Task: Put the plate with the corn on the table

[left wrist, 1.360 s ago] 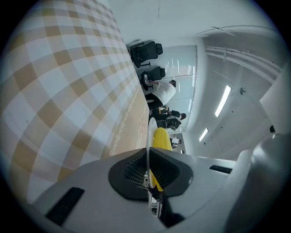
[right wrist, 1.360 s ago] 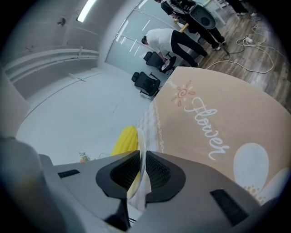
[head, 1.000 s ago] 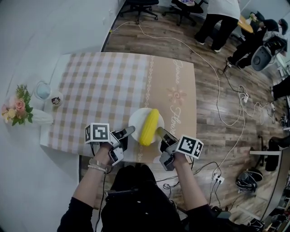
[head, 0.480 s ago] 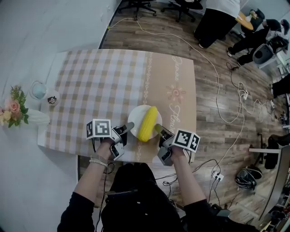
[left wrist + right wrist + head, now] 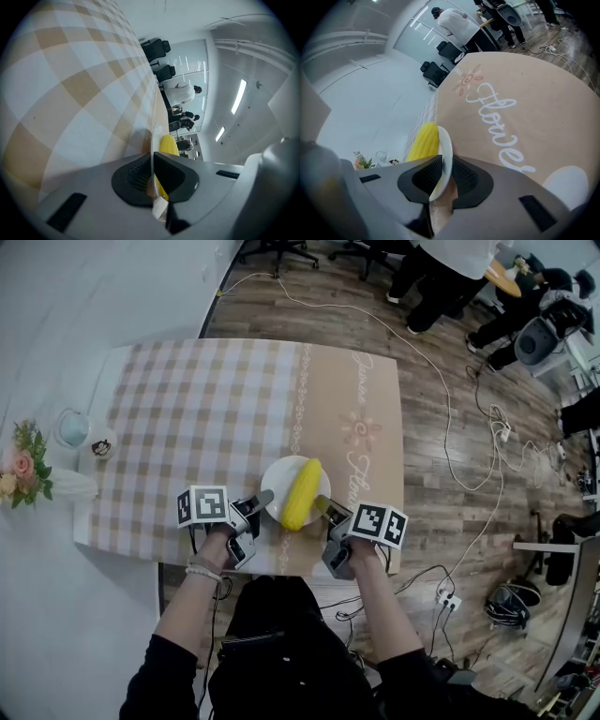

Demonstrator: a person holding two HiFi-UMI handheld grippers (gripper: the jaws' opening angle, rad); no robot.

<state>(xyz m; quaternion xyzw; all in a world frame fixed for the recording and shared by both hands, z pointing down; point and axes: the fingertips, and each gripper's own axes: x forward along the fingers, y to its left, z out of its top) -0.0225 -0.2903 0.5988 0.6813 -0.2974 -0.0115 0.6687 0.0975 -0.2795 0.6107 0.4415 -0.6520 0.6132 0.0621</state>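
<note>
My white plate (image 5: 277,482) carries one yellow corn cob (image 5: 302,493) lengthwise, over the near edge of the checked tablecloth (image 5: 187,418); my left gripper (image 5: 262,499) clamps its left rim, my right gripper (image 5: 322,504) its right rim, both tilted down; only the gripper views show the thin rim pinched edge-on between ribbed pads (image 5: 464,179); whether it touches the cloth I cannot tell.

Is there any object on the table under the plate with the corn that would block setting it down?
Nothing visible does. The left gripper and the right gripper hold the plate with the corn by its rim at the near edge of the table. The table surface around it is bare; directly beneath is hidden.
</note>
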